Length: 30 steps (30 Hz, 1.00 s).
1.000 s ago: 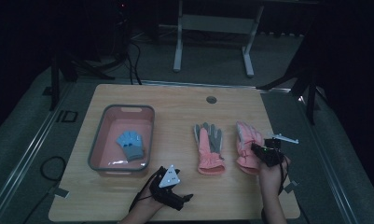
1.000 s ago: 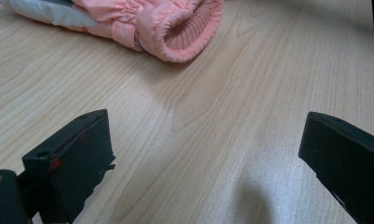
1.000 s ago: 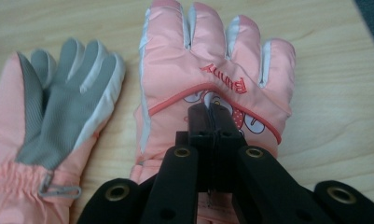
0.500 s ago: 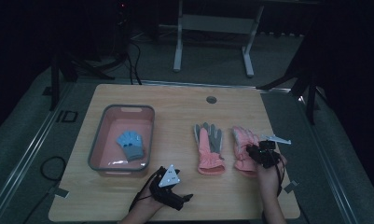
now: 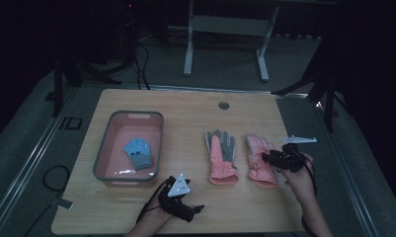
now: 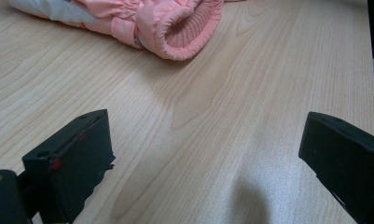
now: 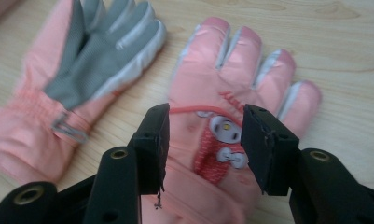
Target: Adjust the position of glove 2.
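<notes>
Two pink gloves lie side by side on the wooden table (image 5: 185,108). The left one (image 5: 221,155) (image 7: 82,60) is palm up, showing its grey palm. The right one (image 5: 258,160) (image 7: 240,60) is back up, with a small cartoon patch. My right gripper (image 5: 267,158) (image 7: 204,116) hovers over that glove's back near the wrist. Its jaws have just been opening and stand apart, pressing on nothing. My left gripper (image 5: 190,211) (image 6: 208,121) rests near the front edge, jaws wide open over bare wood, facing a pink glove's cuff (image 6: 175,23).
A grey-rimmed pink bin (image 5: 102,168) at the table's left holds a small blue glove (image 5: 138,152). A round cable hole (image 5: 223,105) sits near the far edge. A metal stand (image 5: 225,29) is on the floor beyond the table.
The right gripper's jaws have opened and let go of the right glove. The hand has drawn back a little to the right. The left gripper has stayed put.
</notes>
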{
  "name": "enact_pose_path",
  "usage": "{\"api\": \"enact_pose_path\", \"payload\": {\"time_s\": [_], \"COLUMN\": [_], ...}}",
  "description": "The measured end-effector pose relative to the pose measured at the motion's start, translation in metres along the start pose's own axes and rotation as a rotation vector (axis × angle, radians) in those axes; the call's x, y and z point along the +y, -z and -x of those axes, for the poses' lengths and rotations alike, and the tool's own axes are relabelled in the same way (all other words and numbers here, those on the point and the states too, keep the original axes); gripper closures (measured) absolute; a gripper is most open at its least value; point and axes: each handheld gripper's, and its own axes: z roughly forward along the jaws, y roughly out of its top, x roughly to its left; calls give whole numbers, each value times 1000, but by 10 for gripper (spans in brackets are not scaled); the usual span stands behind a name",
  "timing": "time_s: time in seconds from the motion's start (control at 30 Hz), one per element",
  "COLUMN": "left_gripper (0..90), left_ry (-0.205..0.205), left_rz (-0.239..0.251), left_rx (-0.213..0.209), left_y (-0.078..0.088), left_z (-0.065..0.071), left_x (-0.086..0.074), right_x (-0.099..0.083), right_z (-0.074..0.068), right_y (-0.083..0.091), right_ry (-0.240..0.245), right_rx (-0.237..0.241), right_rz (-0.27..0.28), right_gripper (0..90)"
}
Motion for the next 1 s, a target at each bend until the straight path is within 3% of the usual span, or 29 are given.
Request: {"api": "enact_pose_path", "payload": {"time_s": [0.07, 0.33, 0.67, 0.83, 1.0], "left_gripper": [30, 30, 30, 30, 31], "left_ry": [0, 3, 2, 2, 3], "left_rz": [-1, 0, 0, -2, -4], "left_rx": [1, 1, 2, 3, 3], "left_y": [0, 0, 0, 0, 0], "left_z": [0, 0, 0, 0, 0], "left_x": [0, 0, 0, 0, 0], "right_x": [1, 2, -11, -16, -18], "right_z": [3, 14, 9, 2, -2], "right_y": [-1, -6, -29, -34, -32], "right_ry": [30, -24, -3, 22, -8], "right_rx": [31, 52, -18, -34, -51], "right_rz": [-14, -5, -53, -39, -26], "right_gripper": [529, 554, 607, 710, 833]}}
